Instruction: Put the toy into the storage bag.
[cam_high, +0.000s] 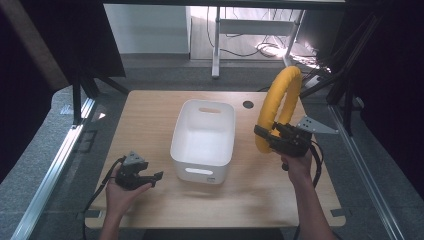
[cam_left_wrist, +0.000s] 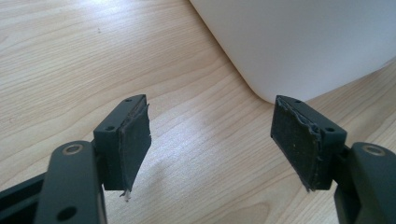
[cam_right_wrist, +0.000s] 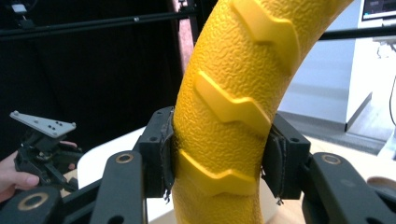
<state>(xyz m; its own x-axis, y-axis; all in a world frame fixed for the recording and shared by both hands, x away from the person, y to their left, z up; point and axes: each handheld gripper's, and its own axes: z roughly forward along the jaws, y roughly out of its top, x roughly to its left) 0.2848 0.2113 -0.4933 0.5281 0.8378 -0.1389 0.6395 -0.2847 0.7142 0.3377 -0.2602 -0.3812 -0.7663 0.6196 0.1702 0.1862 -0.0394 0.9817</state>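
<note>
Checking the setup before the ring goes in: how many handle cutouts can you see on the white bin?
2: one in the white bin's far wall, one in its near wall facing the person. The side walls show none from inside; their outer faces are hidden.

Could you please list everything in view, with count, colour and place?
ring: one, yellow, ridged, held upright above the table's right side, right of the bin
bin: one, white, mid-table, nothing seen inside
table: one, light wood, carries the bin
frame: metal rails, black struts, beside the table
floor: grey, beyond the table
left gripper: one, black, open, low over the table left of the bin
right gripper: one, black, fingers clamped on the ring
hands: two, one per gripper
</note>
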